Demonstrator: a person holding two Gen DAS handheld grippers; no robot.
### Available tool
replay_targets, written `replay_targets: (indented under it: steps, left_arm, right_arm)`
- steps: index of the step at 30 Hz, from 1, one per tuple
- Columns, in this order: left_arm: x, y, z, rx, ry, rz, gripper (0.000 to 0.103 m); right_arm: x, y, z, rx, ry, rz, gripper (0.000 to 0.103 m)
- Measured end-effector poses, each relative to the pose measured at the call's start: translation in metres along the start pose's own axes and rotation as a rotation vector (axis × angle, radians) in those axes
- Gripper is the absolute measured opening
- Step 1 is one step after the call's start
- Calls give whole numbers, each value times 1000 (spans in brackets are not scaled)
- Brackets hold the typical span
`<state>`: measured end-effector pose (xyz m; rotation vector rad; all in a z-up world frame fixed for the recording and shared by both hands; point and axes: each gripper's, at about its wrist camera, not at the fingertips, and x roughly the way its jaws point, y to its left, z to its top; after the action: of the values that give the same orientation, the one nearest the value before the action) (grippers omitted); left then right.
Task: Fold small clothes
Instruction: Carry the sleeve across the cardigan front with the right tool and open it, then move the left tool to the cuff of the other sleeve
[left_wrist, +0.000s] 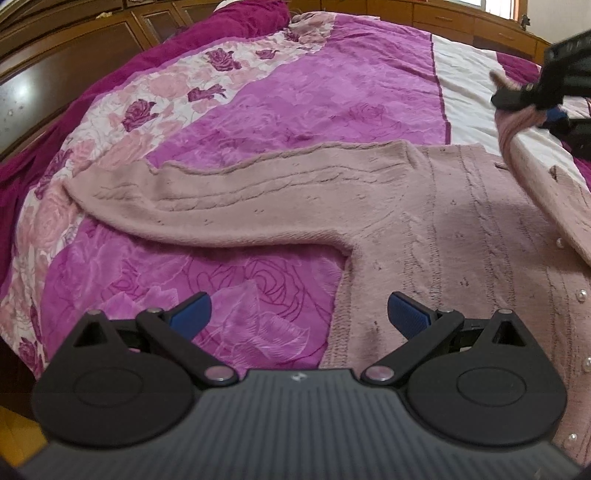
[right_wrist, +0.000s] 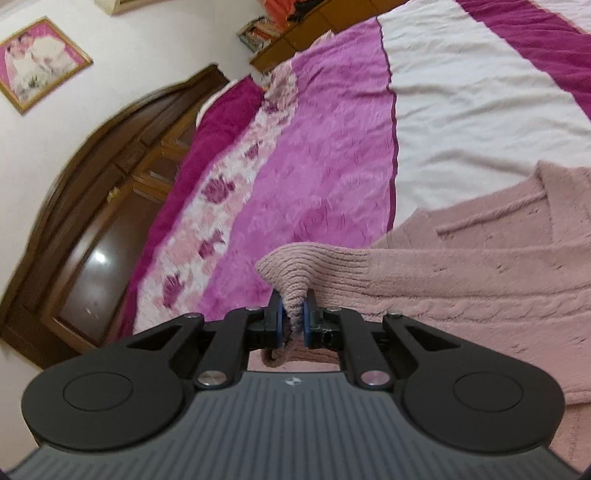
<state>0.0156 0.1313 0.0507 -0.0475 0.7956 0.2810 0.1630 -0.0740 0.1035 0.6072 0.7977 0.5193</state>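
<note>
On the bed, over the magenta rose bedspread (left_wrist: 288, 99), the pink knitted cardigan (left_wrist: 424, 221) lies flat, with one sleeve (left_wrist: 207, 199) stretched out to the left. Your left gripper (left_wrist: 297, 314) hovers above the hem with its jaws spread wide and holds nothing. Your right gripper (right_wrist: 291, 325) is closed tightly on the ribbed cuff (right_wrist: 295, 273) of the other sleeve, lifted above the garment.

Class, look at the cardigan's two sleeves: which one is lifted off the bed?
The right gripper pinches one sleeve's ribbed cuff and holds it raised; the other sleeve lies flat on the bedspread.
</note>
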Motion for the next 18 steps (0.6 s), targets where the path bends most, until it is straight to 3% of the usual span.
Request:
replay_targets:
  steps: [7,9,11,13,18]
  left_arm:
    - [3,-2,1,7,7,-4,103]
    - [3,-5,2,15,4,-8,103]
    - [2,-7,2,22,0,-11,103]
    - [2,-10,3,29,-4,-14,103]
    - [4,-16,5,46,-5,-15,103]
  right_arm:
    - [43,-11,-22,-38,79,-85,13]
    - [49,-16,-27,-33,84,-100,23]
    - [51,-20,-31,-18,77,-92,45]
    - [47,-25,-32,-9,62,-79,58]
    - [28,-31,-32,-22,43,-75,60]
